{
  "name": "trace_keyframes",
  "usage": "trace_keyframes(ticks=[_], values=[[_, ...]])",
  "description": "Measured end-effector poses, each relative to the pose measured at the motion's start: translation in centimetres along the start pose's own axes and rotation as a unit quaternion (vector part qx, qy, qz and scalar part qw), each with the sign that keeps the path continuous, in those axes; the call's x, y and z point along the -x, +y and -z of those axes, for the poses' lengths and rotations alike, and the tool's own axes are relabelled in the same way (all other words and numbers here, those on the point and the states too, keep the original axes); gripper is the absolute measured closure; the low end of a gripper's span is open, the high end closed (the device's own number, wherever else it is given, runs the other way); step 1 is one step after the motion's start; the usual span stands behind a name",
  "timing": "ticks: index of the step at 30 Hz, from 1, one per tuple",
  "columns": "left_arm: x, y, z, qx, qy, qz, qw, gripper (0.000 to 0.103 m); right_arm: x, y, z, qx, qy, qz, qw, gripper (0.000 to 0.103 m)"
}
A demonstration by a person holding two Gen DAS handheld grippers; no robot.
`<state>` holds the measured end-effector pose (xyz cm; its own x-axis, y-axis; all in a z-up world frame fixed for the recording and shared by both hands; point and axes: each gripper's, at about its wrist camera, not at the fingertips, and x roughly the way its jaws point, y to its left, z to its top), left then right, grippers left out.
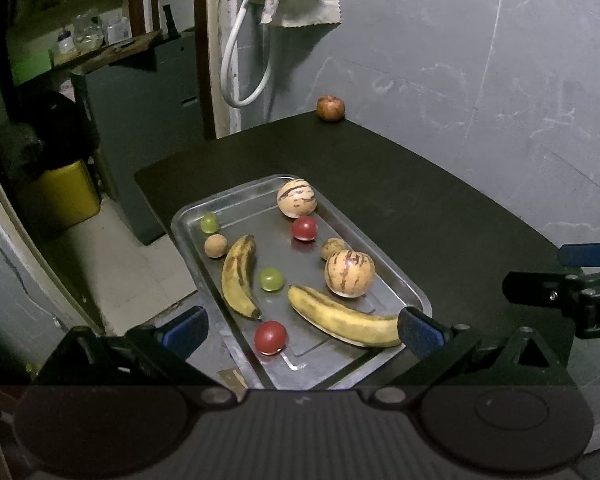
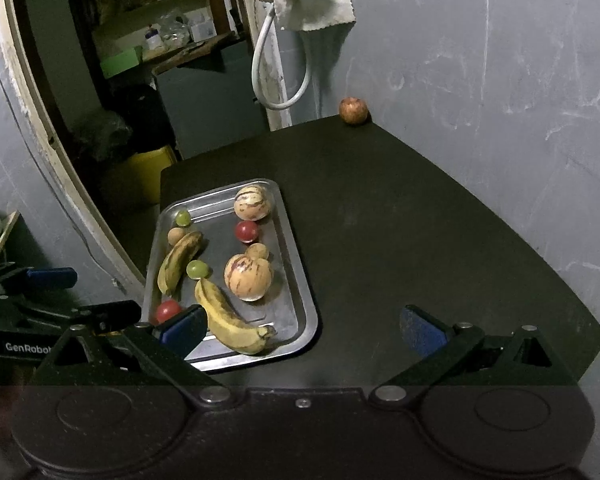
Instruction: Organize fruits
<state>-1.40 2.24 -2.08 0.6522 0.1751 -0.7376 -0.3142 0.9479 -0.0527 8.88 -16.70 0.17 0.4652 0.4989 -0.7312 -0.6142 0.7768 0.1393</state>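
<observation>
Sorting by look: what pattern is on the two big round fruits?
Cream round fruits with dark reddish-brown streaks; clearest in left wrist view.

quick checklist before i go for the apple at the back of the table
1. Left gripper open and empty: ok.
2. Right gripper open and empty: ok.
3. Apple in view, on the table at its far corner: ok.
4. Table between the right gripper and the apple bare: ok.
5. Other fruit on the tray: ok.
6. Apple safe from rolling off the edge: cannot tell.
</observation>
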Motion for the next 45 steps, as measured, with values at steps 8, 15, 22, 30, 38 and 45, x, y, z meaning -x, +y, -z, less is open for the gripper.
trace_keyframes(ticks=[8, 15, 22, 30, 38, 45], values=[[-0.2, 0.8, 0.2, 0.019, 0.007, 0.003, 0.9998, 0.0, -0.3, -0.1, 0.0, 0.001, 0.002, 0.0, 1.0, 0.001], [-0.3, 0.9, 0.2, 0.019, 0.009, 0.005, 0.9998, 0.0, -0.6, 0.1, 0.0, 0.002, 0.005, 0.0, 1.0, 0.001], [-0.4, 1.2, 0.0, 0.02, 0.01, 0.007, 0.9997, 0.0, -0.8, 0.3, -0.1, 0.001, 0.007, 0.001, 1.0, 0.001], [-0.4, 1.3, 0.0, 0.021, 0.009, 0.006, 0.9997, 0.0, -1.1, 0.5, -0.1, 0.005, 0.009, 0.001, 1.0, 0.001], [-0.5, 1.5, 0.0, 0.024, 0.009, 0.007, 0.9996, 0.0, -1.1, 0.6, -0.2, 0.005, 0.009, 0.002, 1.0, 0.001], [-0.5, 1.5, 0.0, 0.025, 0.01, 0.006, 0.9996, 0.0, -1.2, 0.5, -0.2, 0.005, 0.009, 0.003, 1.0, 0.001]])
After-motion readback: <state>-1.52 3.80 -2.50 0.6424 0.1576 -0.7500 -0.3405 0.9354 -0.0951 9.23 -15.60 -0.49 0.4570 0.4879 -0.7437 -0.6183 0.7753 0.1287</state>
